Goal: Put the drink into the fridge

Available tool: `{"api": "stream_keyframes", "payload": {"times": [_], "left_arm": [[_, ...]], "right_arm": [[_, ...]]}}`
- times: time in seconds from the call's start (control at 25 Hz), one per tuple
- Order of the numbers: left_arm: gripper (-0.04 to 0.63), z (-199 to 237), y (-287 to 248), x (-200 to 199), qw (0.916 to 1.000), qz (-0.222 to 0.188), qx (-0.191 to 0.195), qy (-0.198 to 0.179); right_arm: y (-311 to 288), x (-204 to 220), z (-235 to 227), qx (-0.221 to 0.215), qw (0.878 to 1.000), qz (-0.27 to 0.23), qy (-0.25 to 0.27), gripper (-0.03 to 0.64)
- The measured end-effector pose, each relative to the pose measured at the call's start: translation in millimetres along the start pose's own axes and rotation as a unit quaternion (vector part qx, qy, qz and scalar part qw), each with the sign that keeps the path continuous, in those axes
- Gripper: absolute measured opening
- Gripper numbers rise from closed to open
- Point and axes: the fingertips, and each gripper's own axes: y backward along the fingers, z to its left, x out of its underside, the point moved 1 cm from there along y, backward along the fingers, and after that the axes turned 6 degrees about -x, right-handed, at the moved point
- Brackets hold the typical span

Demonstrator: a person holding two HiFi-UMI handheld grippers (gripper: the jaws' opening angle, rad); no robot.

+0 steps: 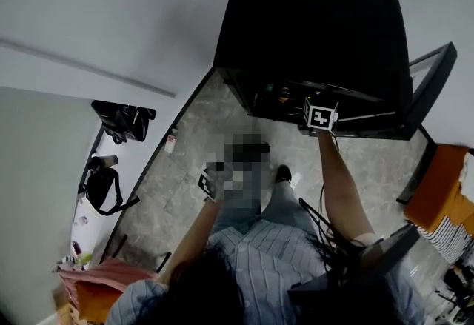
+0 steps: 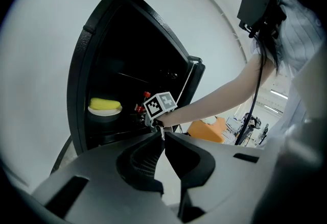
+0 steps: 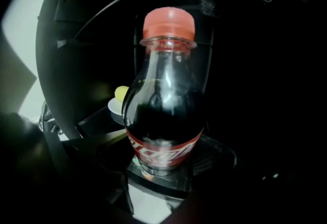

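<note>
A person stands before the open black fridge point(image 1: 311, 20), its door point(image 1: 429, 86) swung wide to the right to leave the front free for a straight reach. The right gripper point(image 1: 320, 118) is stretched into the dark cabinet at arm's length. Its jaws pinch the lower body of a cola bottle point(image 3: 163, 110), which stands upright with its red cap on top, seemingly so it can be set down on its base. The bottle is inside the fridge over a glossy shelf point(image 3: 153, 190), but whether it already rests there cannot be told. To its left on the shelf sits a white bowl point(image 2: 104, 110) with something yellow in it, near the bottle but apart from it, so the spot chosen looks free. The left gripper point(image 2: 163, 139) hangs low beside the person's body, well back from the fridge. Its jaws are pressed together on nothing, apparently idle while one arm does the work. Judging by this, the placing is nearly done, with only the release and the door left.
</note>
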Motion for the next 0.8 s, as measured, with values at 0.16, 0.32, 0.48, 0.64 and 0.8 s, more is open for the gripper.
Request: {"api": "stream_keyframes", "payload": {"times": [0.16,0.32,0.48,0.64,0.8], "left_arm": [[0.011,4,4,2,0.9999,0.000,-0.014,0.005],[0.011,4,5,2,0.9996,-0.003,-0.023,0.015],[0.011,1,5,4,0.9995,-0.001,-0.024,0.018],[0.011,-2,3,4,0.9994,0.000,-0.027,0.021],[0.011,-8,2,1,0.9994,-0.003,-0.028,0.020]], "right_arm": [[3,4,1,-0.008,0.998,0.011,-0.058,0.296],[11,16,3,-0.014,0.995,0.020,-0.098,0.296],[22,22,9,-0.023,0.993,0.019,-0.113,0.296],[32,30,19,-0.040,0.990,0.029,-0.129,0.296],[50,33,28,-0.057,0.990,0.035,-0.127,0.295]]}}
